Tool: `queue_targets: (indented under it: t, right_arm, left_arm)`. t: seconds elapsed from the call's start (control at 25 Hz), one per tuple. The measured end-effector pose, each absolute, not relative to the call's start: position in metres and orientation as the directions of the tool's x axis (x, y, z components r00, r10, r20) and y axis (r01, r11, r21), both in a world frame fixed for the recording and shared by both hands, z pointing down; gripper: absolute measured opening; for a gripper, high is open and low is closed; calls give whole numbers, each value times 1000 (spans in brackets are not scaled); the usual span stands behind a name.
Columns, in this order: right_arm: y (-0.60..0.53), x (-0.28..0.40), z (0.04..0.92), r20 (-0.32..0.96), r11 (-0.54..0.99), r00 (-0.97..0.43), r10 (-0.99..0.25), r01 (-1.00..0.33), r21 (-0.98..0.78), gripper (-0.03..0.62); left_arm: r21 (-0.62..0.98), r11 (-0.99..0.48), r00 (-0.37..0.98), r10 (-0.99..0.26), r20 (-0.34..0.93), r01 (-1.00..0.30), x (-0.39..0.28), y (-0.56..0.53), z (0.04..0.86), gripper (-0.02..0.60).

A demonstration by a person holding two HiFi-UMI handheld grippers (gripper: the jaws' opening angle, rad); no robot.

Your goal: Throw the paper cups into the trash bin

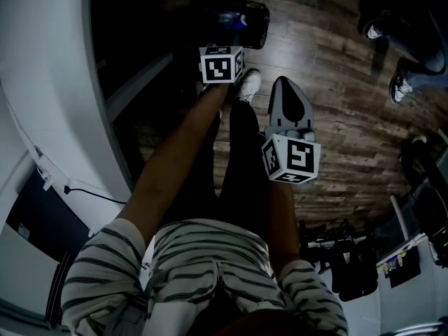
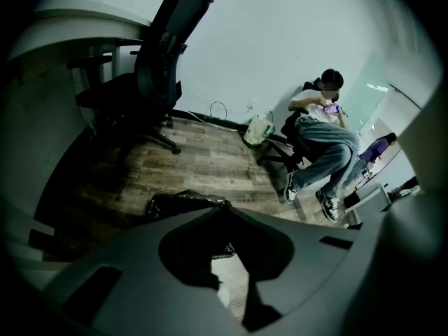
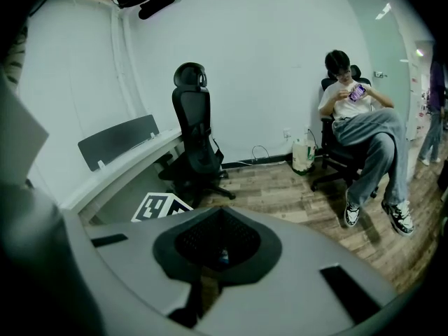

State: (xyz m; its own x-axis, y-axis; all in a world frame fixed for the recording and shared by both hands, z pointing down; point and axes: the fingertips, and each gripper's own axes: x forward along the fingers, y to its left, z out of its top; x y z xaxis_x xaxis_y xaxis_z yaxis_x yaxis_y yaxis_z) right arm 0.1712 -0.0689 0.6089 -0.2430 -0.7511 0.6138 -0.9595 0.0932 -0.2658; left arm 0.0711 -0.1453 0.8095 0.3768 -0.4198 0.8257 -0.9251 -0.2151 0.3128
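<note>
left gripper (image 2: 227,210) and right gripper (image 3: 220,208) are both hanging clenched, nothing in them; trash bin (image 1: 234,18) is sitting on the wood floor (image 1: 336,61) just beyond the left one, bluish thing (image 1: 242,21) inside

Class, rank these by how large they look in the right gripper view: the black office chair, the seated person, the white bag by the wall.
Largest: seated person.
Next: black office chair, not far behind.
Smallest: white bag, clearly.
</note>
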Motion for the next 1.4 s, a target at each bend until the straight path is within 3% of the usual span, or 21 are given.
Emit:
queue_targets:
  t: [0.36,1.4]
  right_arm:
    - [-74,171,572,585,91,-224,-780,-964,-249,11]
    - [-69,155,471,488,124,-230,-842,-963,-240,11]
  left_arm:
    - [305,-239,384,-447,808,-922,71,-147,762,25]
    - [309,-358,470,-599,648,-881,62,-138,569,25]
